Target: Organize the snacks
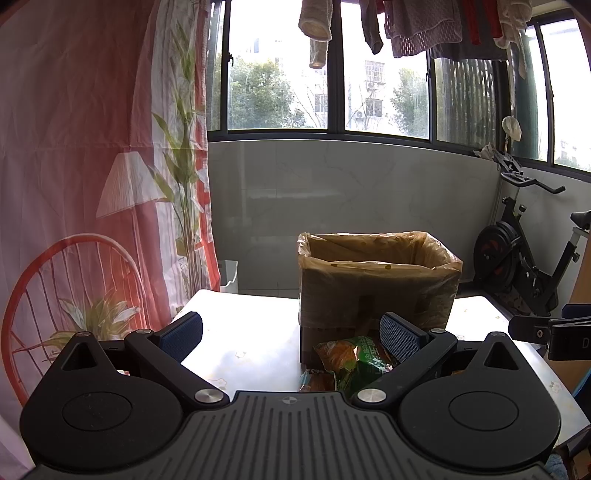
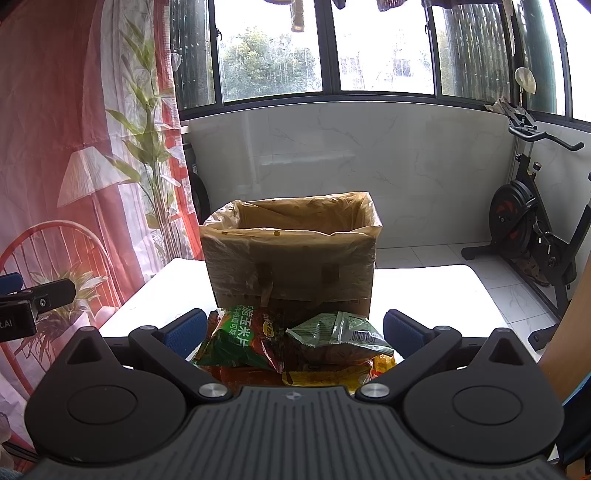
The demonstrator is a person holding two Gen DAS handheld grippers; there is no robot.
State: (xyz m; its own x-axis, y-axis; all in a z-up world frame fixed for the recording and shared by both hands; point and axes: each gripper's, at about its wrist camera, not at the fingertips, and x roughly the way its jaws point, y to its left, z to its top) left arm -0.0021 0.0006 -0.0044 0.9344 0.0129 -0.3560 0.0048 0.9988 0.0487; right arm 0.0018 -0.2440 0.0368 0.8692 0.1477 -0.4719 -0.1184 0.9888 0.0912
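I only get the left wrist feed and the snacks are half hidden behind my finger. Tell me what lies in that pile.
Observer: The right wrist view shows a green corn-chip bag on the left of the pile, with red and yellow packets beneath.
Operator: Report anything beside it.
Observer: A crumpled pale green packet lies to its right, between the open right gripper's fingers.
Operator: Check the box.
Observer: The plastic-lined cardboard box stands just behind the pile; its contents are hidden.

Likely a home balcony: laundry (image 1: 424, 26) over windows (image 1: 277, 74), an exercise bike (image 2: 532, 221) beside.
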